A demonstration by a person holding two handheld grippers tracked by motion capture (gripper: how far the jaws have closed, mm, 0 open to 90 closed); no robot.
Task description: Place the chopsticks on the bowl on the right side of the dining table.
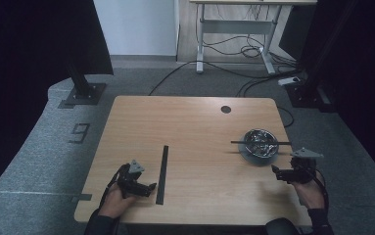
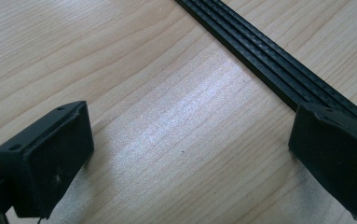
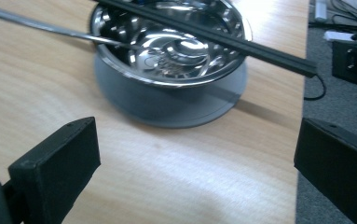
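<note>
Grey carpet and trailing cables surround the wooden table (image 1: pixel 195 147) in the high view, where a long black strip (image 1: pixel 162 174) lies flat with its long axis running from the person's edge toward the far side. The left claw (image 1: pixel 148 187) sits just to the left of the strip's near end, much closer to it than the right claw (image 1: pixel 276 172), which rests well to the strip's right, near a steel bowl (image 1: pixel 260 142) with a second black strip (image 1: pixel 260 143) laid across its rim. In the left gripper view the jaws stand wide apart over bare wood, and the ridged strip (image 2: pixel 264 65) runs diagonally, passing just behind the right-hand jaw, so it lies to one side of the gap, not yet between the jaws. In the right gripper view the jaws are likewise spread and empty, pointed at the bowl (image 3: pixel 171 42) on its grey base, well away from the first strip. The left claw looks best placed to shift sideways and straddle the strip across its width.
</note>
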